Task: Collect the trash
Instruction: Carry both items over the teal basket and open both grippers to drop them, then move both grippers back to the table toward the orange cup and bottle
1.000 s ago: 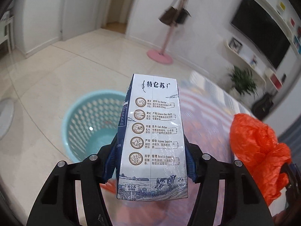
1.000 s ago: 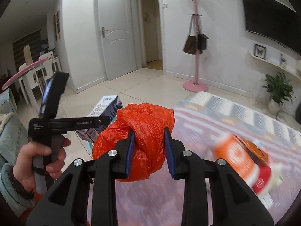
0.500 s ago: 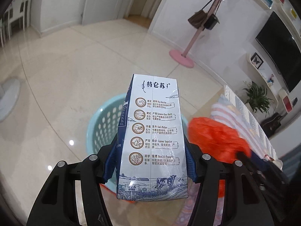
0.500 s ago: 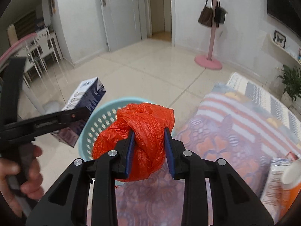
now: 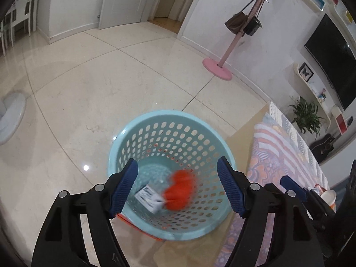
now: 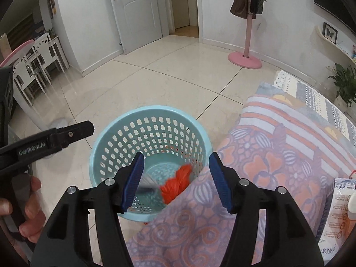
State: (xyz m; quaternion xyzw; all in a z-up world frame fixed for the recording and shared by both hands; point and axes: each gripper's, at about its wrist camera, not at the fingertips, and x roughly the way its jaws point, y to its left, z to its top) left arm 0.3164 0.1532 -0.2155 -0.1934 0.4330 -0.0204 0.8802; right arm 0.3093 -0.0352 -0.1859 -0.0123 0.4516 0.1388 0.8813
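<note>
A light blue perforated basket point(image 5: 142, 129) point(image 6: 115, 138) stands on the tiled floor beside a low patterned table. Inside it, blurred by motion, are a blue-and-white milk carton point(image 5: 148, 198) point(image 6: 145, 183) and a crumpled orange plastic bag point(image 5: 181, 188) point(image 6: 178, 181). My left gripper point(image 5: 178, 182) hangs over the basket, its jaws opening, nothing between the blue pads. My right gripper point(image 6: 175, 176) also hangs above the basket's near rim, jaws opening and empty. The left gripper's black finger point(image 6: 64, 134) and a hand point(image 6: 29, 198) show at the left of the right wrist view.
The patterned tablecloth point(image 6: 278, 151) point(image 5: 280, 155) covers the table right of the basket. A white and orange packet point(image 6: 338, 211) lies at its right edge. A pink coat stand point(image 5: 219, 66) with bags, a door, white chairs point(image 6: 35, 66) and a potted plant point(image 5: 306, 115) stand farther off.
Both grippers moved over the basket and opened. The milk carton left the left gripper and the orange bag left the right gripper; both are now inside the basket.
</note>
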